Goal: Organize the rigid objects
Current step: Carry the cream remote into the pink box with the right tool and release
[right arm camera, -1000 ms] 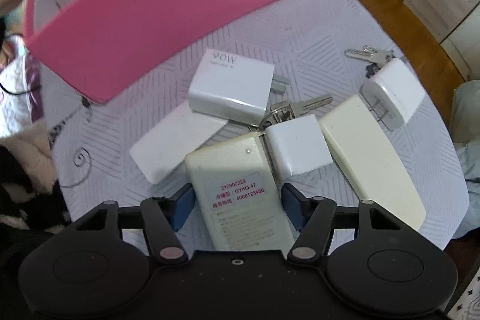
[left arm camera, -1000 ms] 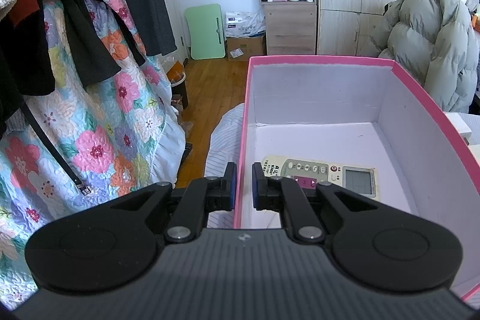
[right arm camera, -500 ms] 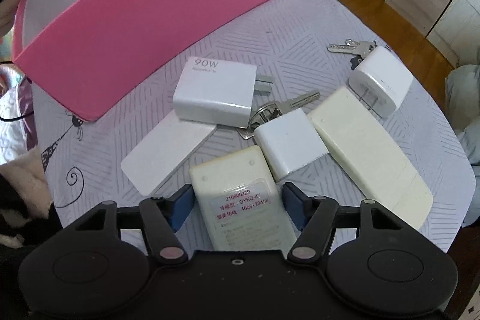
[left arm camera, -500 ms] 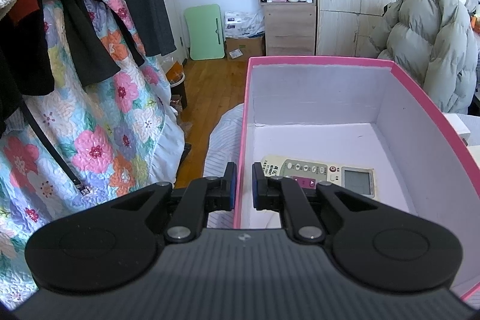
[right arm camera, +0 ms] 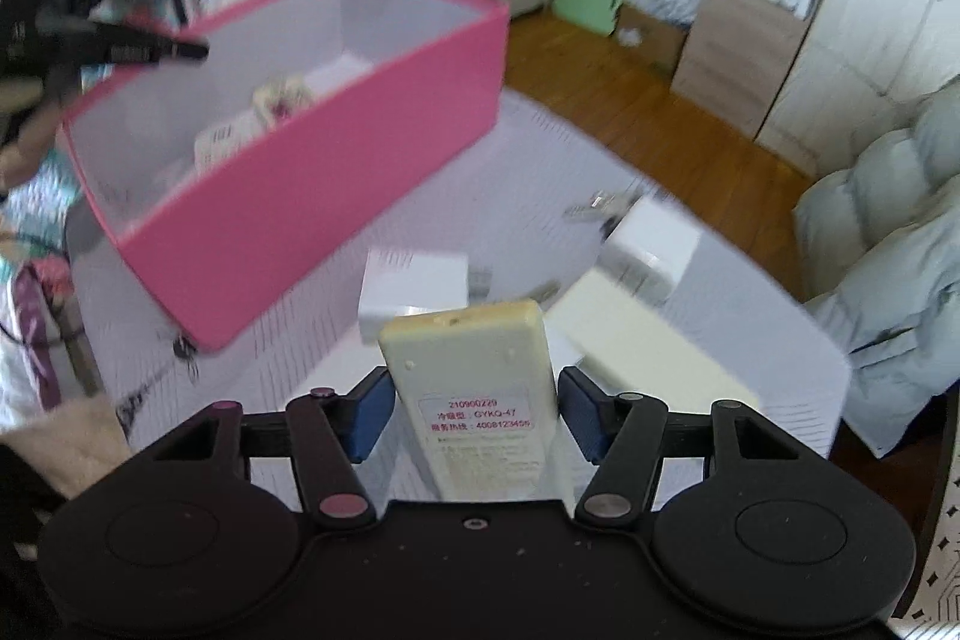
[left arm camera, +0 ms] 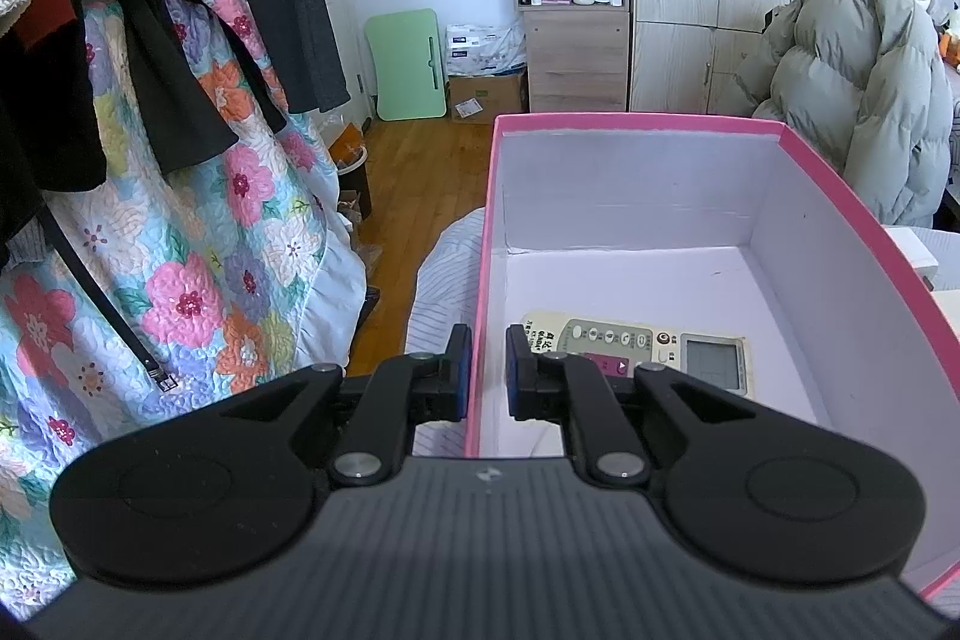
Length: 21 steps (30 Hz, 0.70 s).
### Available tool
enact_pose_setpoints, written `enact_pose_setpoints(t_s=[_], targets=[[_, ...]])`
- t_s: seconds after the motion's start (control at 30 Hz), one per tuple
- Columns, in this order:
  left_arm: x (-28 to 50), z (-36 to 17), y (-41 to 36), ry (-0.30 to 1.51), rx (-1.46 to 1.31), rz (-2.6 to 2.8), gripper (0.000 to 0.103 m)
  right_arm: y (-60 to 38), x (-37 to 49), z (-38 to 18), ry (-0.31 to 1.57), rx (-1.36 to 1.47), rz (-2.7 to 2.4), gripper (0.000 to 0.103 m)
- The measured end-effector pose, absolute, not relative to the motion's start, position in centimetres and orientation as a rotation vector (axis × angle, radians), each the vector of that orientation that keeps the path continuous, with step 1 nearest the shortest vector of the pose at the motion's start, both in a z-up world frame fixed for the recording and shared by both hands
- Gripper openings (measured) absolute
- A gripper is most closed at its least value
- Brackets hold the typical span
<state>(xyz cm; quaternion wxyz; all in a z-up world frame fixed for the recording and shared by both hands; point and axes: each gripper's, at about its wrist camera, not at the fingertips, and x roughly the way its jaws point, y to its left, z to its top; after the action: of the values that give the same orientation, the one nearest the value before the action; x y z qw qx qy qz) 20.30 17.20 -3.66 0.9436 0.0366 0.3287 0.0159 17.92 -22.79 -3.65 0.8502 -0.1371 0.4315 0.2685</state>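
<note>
The left tongs (left arm camera: 483, 370) are clamped on the near wall of the pink box (left arm camera: 636, 122), where a remote control (left arm camera: 654, 349) lies on the floor inside. The right tongs (right arm camera: 475, 415) are closing on a cream remote (right arm camera: 474, 388), label up, lifted clear of the table (right arm camera: 540, 160) beside the box, above the white chargers (right arm camera: 414, 280).

The open-topped pink cardboard box (left arm camera: 630, 122) has loads of bare floor beyond the cream remote control (left arm camera: 648, 349); chargers (right arm camera: 414, 280) crowd the tablecloth beside it.
</note>
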Motion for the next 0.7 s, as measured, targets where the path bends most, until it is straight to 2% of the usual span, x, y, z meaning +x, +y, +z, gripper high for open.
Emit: enact_pose_setpoints(t_s=[0.13, 0.37, 0.7], targets=[[20.3, -3.7, 17.2, 0.670, 0.076, 0.032, 0.010, -22.4, 17.9, -1.8, 0.850, -0.266, 0.548, 0.059], [20.3, -3.7, 17.2, 0.670, 0.070, 0.033, 0.010, -21.9, 18.0, -0.4, 0.807, -0.261, 0.549, 0.059], [20.4, -3.8, 17.2, 0.671, 0.060, 0.032, 0.013, -20.1, 18.2, 6.3, 0.629, -0.214, 0.626, 0.059]])
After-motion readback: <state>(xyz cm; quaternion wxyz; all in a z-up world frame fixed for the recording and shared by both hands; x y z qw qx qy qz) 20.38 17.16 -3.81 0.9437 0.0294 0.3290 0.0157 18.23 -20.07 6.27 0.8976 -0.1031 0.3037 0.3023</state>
